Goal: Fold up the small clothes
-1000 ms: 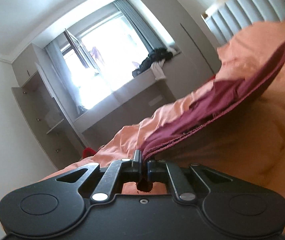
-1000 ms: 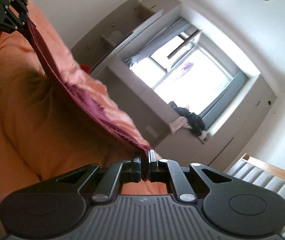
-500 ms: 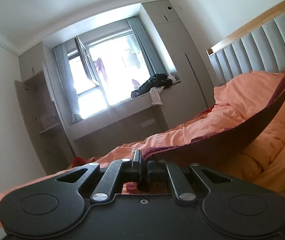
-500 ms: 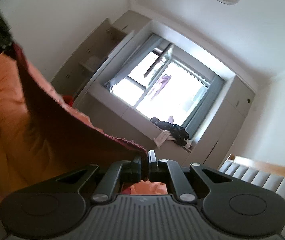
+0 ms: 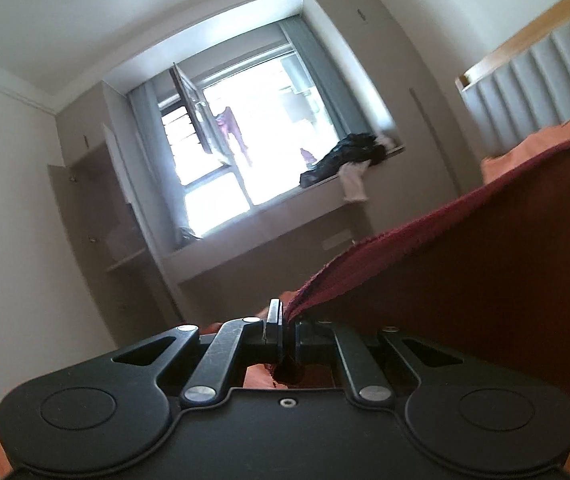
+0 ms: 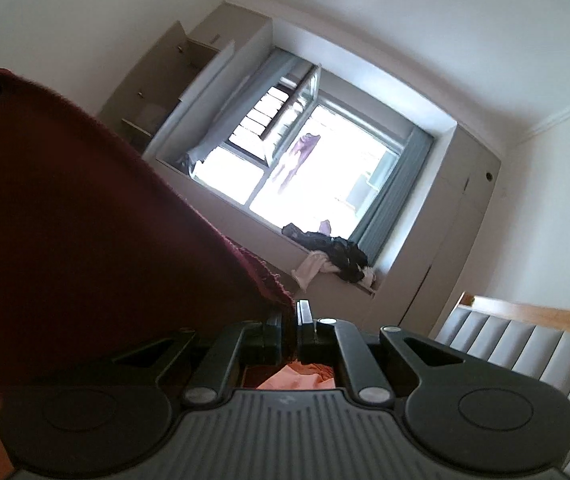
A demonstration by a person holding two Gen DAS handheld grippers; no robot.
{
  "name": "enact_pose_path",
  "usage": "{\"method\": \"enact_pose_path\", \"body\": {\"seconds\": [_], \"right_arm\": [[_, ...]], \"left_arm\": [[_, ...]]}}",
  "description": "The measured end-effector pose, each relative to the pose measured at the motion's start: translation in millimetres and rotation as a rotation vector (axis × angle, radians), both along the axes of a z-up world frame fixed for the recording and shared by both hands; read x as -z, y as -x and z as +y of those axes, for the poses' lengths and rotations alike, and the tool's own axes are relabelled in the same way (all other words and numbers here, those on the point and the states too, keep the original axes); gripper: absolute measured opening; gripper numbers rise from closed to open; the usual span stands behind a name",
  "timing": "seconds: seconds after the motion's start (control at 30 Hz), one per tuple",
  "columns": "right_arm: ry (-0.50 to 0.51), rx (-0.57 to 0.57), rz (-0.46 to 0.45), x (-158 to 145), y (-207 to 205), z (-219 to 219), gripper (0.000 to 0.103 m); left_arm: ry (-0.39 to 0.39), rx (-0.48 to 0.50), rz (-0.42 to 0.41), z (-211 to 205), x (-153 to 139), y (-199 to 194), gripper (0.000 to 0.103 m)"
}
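A heap of dark clothes (image 5: 345,156) lay on the window ledge (image 5: 277,208) near its curtain (image 5: 325,72) end. A padded headboard (image 5: 537,84) stood beside orange bedding (image 6: 297,378).

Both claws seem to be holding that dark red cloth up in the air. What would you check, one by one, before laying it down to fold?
1. Left claw pinching the dark red cloth: ok, shut on its edge.
2. Right claw pinching the other end: ok.
3. Cloth stretched between them without twists: ok, hangs as one flat sheet.
4. Orange bedding below to lay it on: ok, glimpsed beneath.
5. Landing spot smooth: cannot tell, cloth hides it.
6. Lower edge hanging free: cannot tell.
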State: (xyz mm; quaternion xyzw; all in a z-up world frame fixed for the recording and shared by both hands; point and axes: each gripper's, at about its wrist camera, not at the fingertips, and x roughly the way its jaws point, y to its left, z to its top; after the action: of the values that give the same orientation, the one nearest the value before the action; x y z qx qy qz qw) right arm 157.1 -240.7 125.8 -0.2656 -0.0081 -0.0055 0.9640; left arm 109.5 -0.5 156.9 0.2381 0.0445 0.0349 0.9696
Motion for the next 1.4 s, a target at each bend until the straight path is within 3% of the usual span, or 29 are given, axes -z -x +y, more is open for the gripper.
{"method": "enact_pose_path", "body": {"seconds": [0.1, 0.23, 0.47, 0.7, 0.8, 0.87, 0.97, 1.03, 1.1, 1.3, 1.4], "right_arm": [[-0.038, 0.002, 0.026, 6, -46, 0, 0.007], [0.013, 0.020, 0.059, 27, -104, 9, 0.007], [0.032, 0.026, 0.195, 69, -189, 18, 0.007], [0.024, 0.025, 0.335, 98, -240, 21, 0.008], [0.029, 0.033, 0.373, 107, -248, 23, 0.008], [0.021, 0.039, 0.394, 111, -249, 22, 0.014], [-0.011, 0.054, 0.405, 109, -248, 16, 0.031], [-0.053, 0.056, 0.418, 106, -248, 10, 0.050], [-0.085, 0.055, 0.425, 99, -254, 0, 0.058], [-0.167, 0.069, 0.433, 93, -257, -16, 0.092], [-0.184, 0.108, 0.436, 95, -260, -22, 0.098]], "left_arm": [[0.003, -0.040, 0.031, 1, 10, -48, 0.005], [0.024, -0.079, 0.093, 9, 25, -113, 0.005], [0.058, -0.119, 0.236, 24, 69, -206, 0.006], [0.158, -0.115, 0.403, 52, 110, -259, 0.007], [0.218, -0.107, 0.463, 64, 119, -271, 0.015], [0.240, -0.112, 0.491, 67, 123, -275, 0.026], [0.260, -0.138, 0.506, 73, 124, -276, 0.041], [0.285, -0.152, 0.501, 81, 119, -275, 0.058], [0.312, -0.163, 0.484, 89, 114, -272, 0.068], [0.290, -0.206, 0.498, 94, 119, -274, 0.074], [0.261, -0.222, 0.533, 93, 129, -278, 0.074]]}}
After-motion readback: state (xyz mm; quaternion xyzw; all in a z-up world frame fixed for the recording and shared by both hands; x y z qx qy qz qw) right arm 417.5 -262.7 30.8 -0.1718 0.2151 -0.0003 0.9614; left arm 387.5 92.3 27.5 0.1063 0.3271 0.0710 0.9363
